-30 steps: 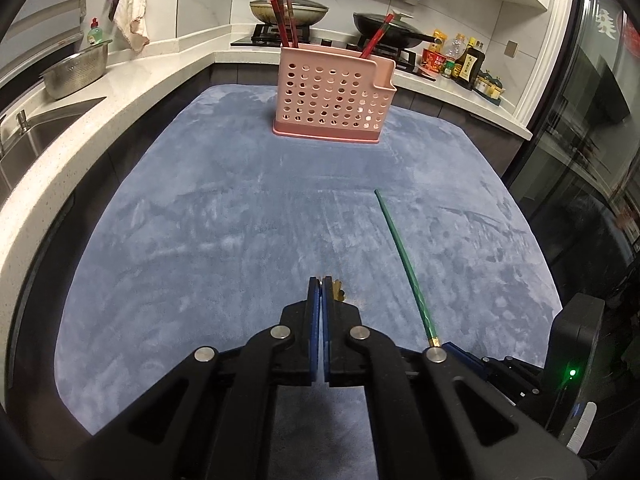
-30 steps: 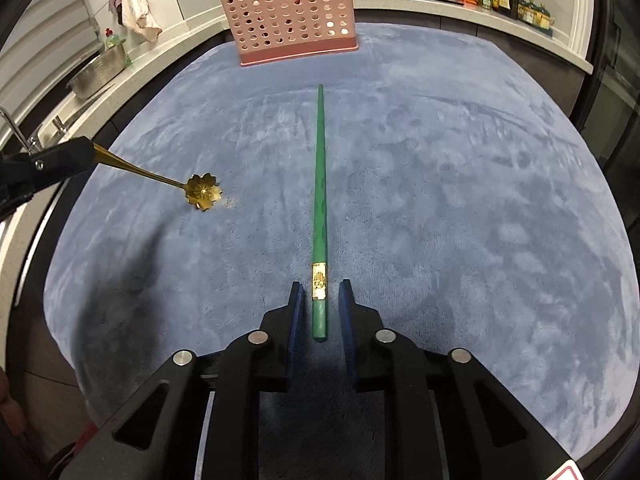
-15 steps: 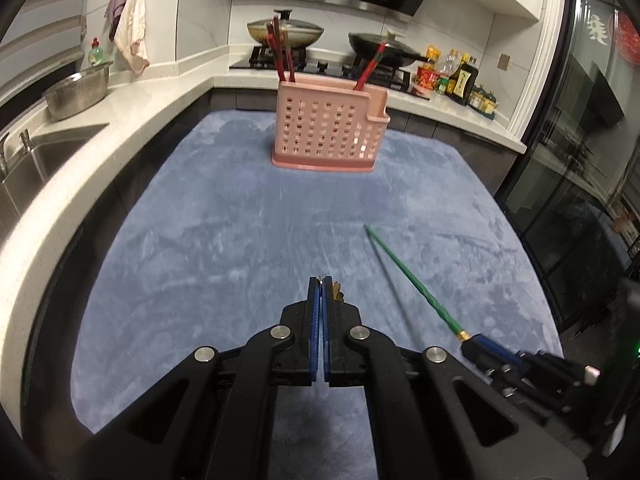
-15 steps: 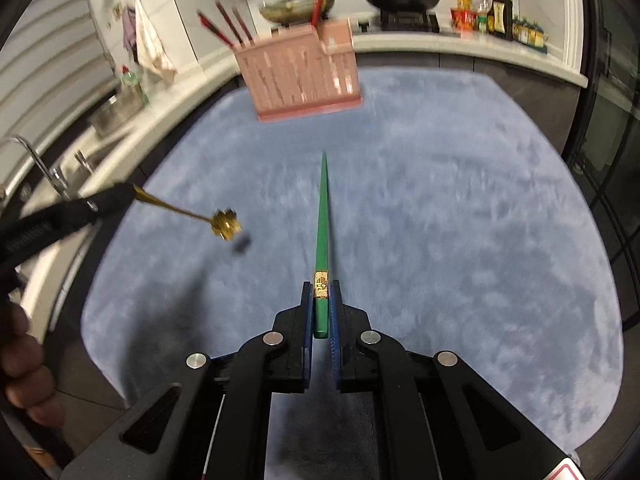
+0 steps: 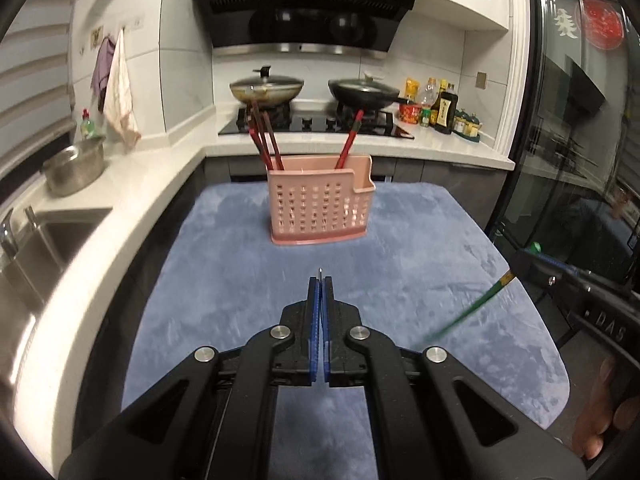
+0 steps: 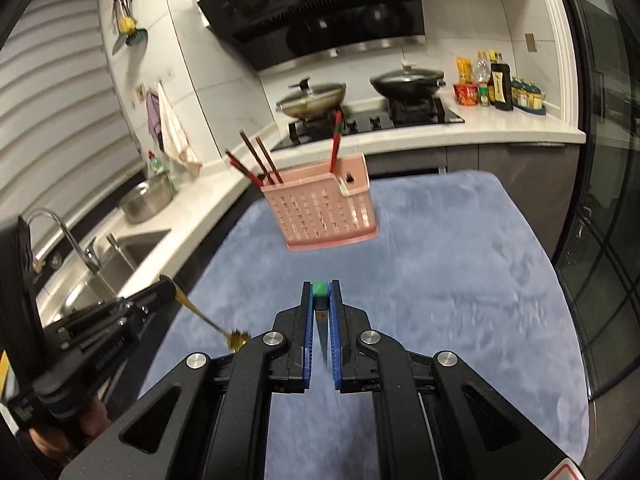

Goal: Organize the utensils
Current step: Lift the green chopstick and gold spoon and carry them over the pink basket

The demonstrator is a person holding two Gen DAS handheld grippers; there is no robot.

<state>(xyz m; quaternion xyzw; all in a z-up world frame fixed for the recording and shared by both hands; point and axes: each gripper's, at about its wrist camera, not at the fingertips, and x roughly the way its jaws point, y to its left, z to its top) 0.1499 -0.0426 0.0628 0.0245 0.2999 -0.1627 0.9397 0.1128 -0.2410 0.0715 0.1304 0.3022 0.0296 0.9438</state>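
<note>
Right claw (image 6: 320,294) clamped on the butt end of the green chopstick (image 5: 468,312); in the right wrist view only the square green end (image 6: 320,289) shows between the blue pads, shaft dropping down and back toward the camera. In the left wrist view its long axis runs diagonally, gold-banded butt end up-right at the right claw (image 5: 520,266), tip pointing down-left, held in the air above the blue mat (image 5: 400,264). Left claw (image 5: 320,286) closed on the gold spoon (image 6: 208,318): from its own camera only a thin metal edge pokes out past the fingertips; the right wrist view shows the left claw (image 6: 170,286) holding the handle, which slopes down-right to the flower-shaped bowl, clear of the mat. Pink perforated basket (image 5: 320,212) stands upright at the far end of the mat on the tabletop (image 5: 152,184). Contents: three dark red chopsticks (image 5: 262,140) in the left compartment leaning left, one red chopstick (image 5: 350,140) toward the right side leaning right. Readable text: "DAS" partial on the right claw body in the left wrist view; bottle labels by the hob (image 5: 316,124) too small to read. Two lidded woks (image 5: 266,90) on the hob, steel bowl (image 5: 74,166) beside the sink (image 5: 60,236).
</note>
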